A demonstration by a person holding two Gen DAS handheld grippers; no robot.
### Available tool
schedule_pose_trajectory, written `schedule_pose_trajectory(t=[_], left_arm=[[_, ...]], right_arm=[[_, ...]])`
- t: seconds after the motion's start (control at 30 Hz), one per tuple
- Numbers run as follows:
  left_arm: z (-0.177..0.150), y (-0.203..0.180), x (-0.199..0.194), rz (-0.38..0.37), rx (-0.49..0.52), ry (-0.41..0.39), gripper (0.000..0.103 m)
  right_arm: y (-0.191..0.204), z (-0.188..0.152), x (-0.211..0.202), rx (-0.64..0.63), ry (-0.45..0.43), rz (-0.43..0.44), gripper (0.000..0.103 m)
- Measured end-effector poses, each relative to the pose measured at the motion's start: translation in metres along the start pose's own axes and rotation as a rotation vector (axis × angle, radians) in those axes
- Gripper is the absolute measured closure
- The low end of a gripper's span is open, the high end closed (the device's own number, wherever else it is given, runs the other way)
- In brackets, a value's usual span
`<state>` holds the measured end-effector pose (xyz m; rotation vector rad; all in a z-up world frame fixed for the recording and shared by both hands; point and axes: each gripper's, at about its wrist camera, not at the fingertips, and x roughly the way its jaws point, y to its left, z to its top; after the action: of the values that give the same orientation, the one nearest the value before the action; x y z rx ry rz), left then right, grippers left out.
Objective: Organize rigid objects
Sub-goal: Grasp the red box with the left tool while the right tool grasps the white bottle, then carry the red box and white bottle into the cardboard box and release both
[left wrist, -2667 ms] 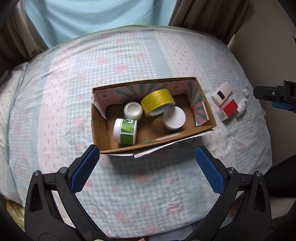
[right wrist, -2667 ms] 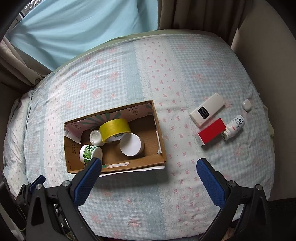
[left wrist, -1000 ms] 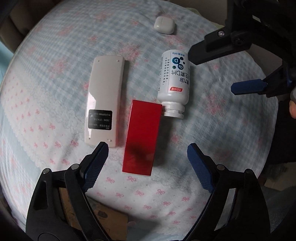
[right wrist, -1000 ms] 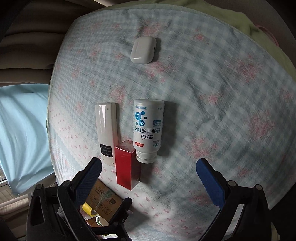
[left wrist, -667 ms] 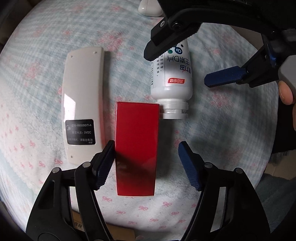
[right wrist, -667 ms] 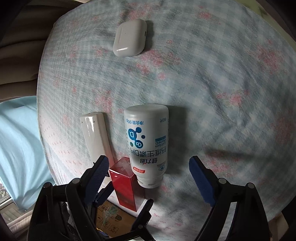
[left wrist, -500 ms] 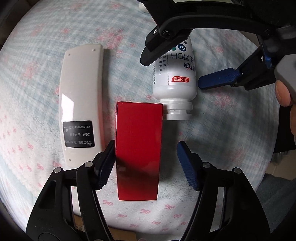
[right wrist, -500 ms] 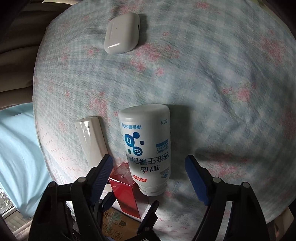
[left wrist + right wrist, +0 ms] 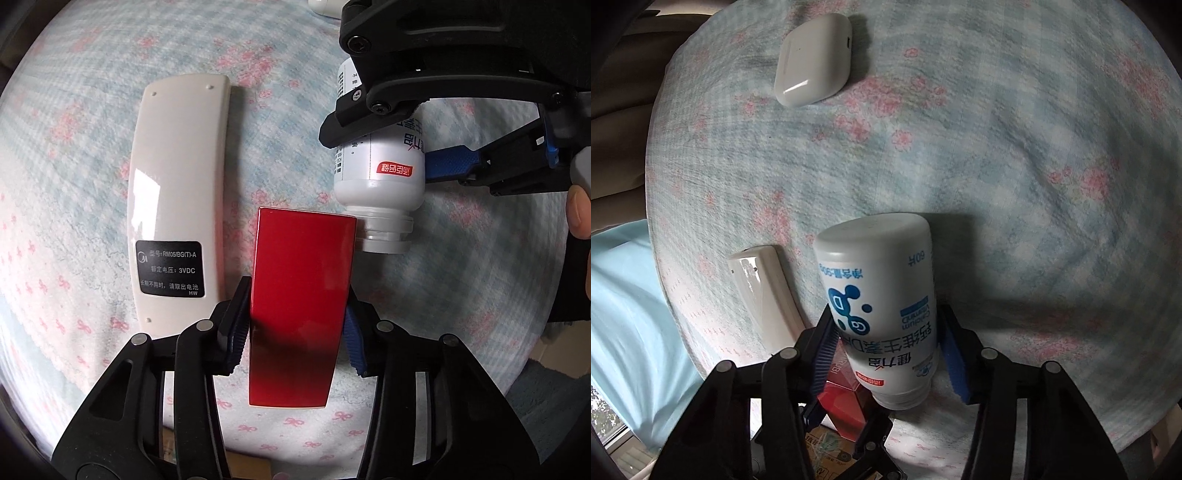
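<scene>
My left gripper point(image 9: 293, 325) is shut on a glossy red box point(image 9: 301, 291) that lies on the checked bedspread. My right gripper point(image 9: 888, 354) is shut on a white pill bottle point(image 9: 882, 310) with blue print, lying on its side with its neck toward me. In the left wrist view the bottle point(image 9: 380, 184) lies just beyond the red box, under the right gripper's black frame point(image 9: 424, 81). The red box point(image 9: 844, 402) shows low in the right wrist view, between the left gripper's fingers.
A white remote point(image 9: 177, 195) lies face down just left of the red box; its end also shows in the right wrist view point(image 9: 764, 295). A white earbud case point(image 9: 812, 59) lies farther off. A cardboard box edge point(image 9: 827, 454) shows below. A thumb point(image 9: 578, 210) is at right.
Both grippers came from the box area to the loose items, lowered and closed: the left one onto the red box, the right one onto the bottle.
</scene>
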<state>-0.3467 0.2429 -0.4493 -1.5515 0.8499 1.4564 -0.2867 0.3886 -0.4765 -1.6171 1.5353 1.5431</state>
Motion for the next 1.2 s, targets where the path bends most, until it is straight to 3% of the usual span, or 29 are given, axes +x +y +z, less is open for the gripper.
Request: schedule_pose_trajectory(t=[0.4, 0.77, 0.87, 1.03, 1.1, 1.2], left_arm=[[-0.007, 0.025, -0.04, -0.044, -0.144, -0.033, 0.065], [-0.031, 0.04, -0.123, -0.095, -0.317, -0.18, 0.065], [-0.047, 0.054, -0.154, -0.096, -0.371, -0.238, 0.065], [-0.114, 0.02, -0.186, -0.079, -0.47, -0.322, 0.065], [-0.132, 0.027, -0.195, -0.063, -0.525, -0.343, 0.065], [-0.181, 0.037, -0.206, -0.048, -0.618, -0.368, 0.065]], right_arm=[[-0.01, -0.006, -0.031, -0.045, -0.028, 0.016, 0.055], [0.014, -0.033, -0.092, -0.194, -0.079, 0.024, 0.055], [0.021, -0.051, -0.11, -0.254, -0.091, 0.022, 0.055], [0.033, -0.087, -0.137, -0.35, -0.097, 0.03, 0.055], [0.038, -0.108, -0.143, -0.381, -0.094, 0.046, 0.055], [0.084, -0.143, -0.138, -0.41, -0.089, 0.079, 0.055]])
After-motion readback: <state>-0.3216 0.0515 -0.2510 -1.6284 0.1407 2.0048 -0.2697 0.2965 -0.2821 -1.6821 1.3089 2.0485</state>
